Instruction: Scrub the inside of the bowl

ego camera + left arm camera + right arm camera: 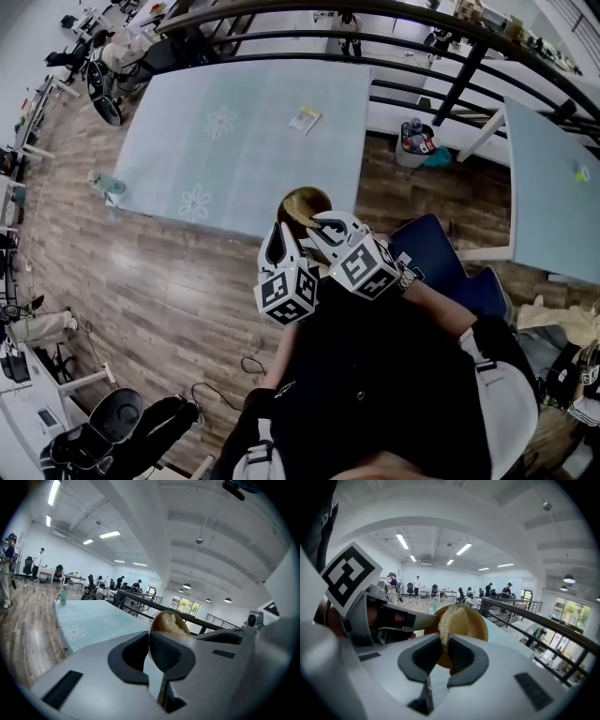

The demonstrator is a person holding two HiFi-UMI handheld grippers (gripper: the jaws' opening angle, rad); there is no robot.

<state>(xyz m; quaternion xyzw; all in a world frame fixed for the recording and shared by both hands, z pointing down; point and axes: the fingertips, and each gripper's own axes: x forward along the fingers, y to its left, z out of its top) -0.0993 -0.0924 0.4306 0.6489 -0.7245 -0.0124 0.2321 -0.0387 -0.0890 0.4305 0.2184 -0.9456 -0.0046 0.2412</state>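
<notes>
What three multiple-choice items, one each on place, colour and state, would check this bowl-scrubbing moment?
1. Where is the bowl?
A in a sink
B on a shelf
C held up in the air by the left claw

2. What colour is the bowl?
A brown
B white
C red

3. How is the right claw?
A open and empty
B shut on the scrubber
C shut on the bowl's rim

Answers:
1 C: the left gripper view shows that claw clamped on the bowl's rim.
2 A: its wood shows brown in the right gripper view.
3 B: that claw pinches the pale scrubber, which lies against the bowl's inside.
</notes>
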